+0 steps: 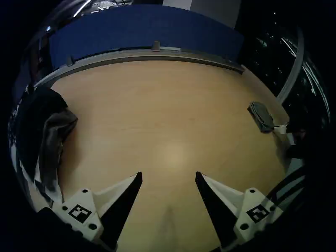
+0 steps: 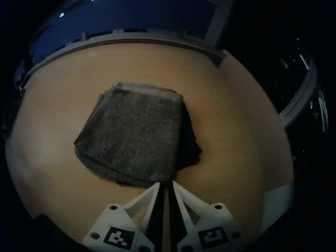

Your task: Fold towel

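Left gripper (image 1: 169, 178): jaws released, wide worktop (image 1: 168, 109) ahead. Right gripper (image 2: 166, 185): jaws clenched at near edge of folded towel (image 2: 134, 134), which lies well inside the worktop rim.

left gripper view: dark cloth (image 1: 50, 138) cut by edge | towel (image 1: 261, 116) far off, too small; white item (image 1: 280, 129) beside it unclear | right gripper view: right gripper (image 2: 166, 185) — pinch on towel unclear

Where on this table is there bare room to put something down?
Bare: the wooden table between the dark cloth heap and the folded towel, back to the blue partition. Crowded: right at the towel, where the right gripper sits.
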Motion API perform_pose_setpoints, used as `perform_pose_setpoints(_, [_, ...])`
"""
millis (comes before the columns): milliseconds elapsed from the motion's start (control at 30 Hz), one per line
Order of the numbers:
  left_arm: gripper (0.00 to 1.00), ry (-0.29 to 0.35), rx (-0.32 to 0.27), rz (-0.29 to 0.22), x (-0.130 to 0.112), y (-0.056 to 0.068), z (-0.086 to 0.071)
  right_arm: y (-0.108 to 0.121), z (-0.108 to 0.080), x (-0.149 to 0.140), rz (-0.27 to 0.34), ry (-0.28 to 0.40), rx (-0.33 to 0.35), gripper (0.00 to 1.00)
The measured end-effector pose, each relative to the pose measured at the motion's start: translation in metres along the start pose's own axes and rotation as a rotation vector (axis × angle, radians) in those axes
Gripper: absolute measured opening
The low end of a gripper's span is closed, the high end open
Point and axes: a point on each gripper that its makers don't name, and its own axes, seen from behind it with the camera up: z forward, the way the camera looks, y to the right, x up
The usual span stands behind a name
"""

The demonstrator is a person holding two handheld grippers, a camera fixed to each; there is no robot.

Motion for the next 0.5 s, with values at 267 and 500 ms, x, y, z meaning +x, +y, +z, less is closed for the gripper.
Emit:
perform_pose_setpoints(267, [0.94,-0.003,0.004,0.003,-0.0003,-0.0010,0.0001,-0.0005,0.0068,-0.0046,0.024,-0.013,-0.005,0.43])
perform_pose_setpoints(500, [0.94,-0.002,0.005,0.002,0.0002,-0.0017,-0.0006,0.0060,0.0053,-0.0041,0.020,-0.007,-0.039,0.52])
